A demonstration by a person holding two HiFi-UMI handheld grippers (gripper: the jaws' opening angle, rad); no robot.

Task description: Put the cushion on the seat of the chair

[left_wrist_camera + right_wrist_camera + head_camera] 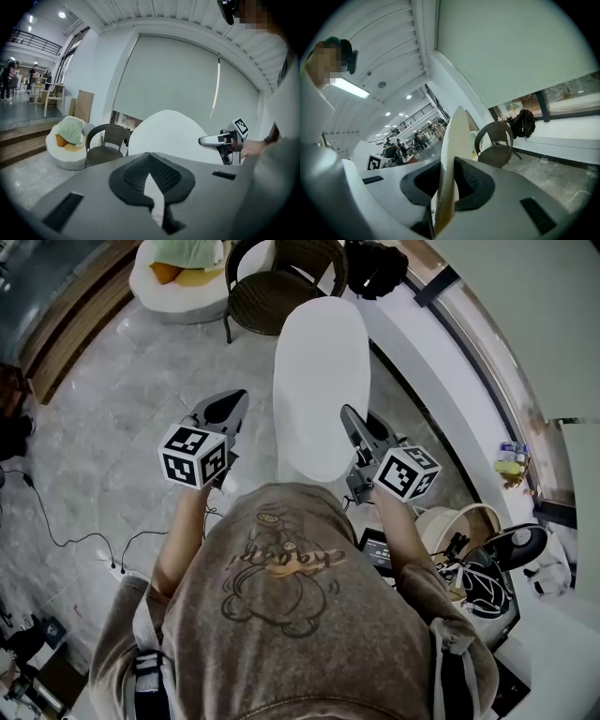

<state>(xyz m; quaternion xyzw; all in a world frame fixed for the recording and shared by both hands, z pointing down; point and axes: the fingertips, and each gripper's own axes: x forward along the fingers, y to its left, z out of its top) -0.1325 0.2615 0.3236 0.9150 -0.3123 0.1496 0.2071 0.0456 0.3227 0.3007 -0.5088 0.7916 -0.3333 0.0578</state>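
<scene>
I hold a white oval cushion out in front of me, on edge. My right gripper is shut on its right rim; in the right gripper view the thin cushion edge runs up between the jaws. My left gripper hangs left of the cushion, apart from it, its tips together with nothing between them. In the left gripper view the cushion rises ahead, with the right gripper at its side. The dark wicker chair stands ahead with a bare seat.
A white round pouf with green and orange pillows stands left of the chair. A black backpack lies on the white window ledge along the right. Cables trail over the grey floor at left. Bags and gear sit near my right.
</scene>
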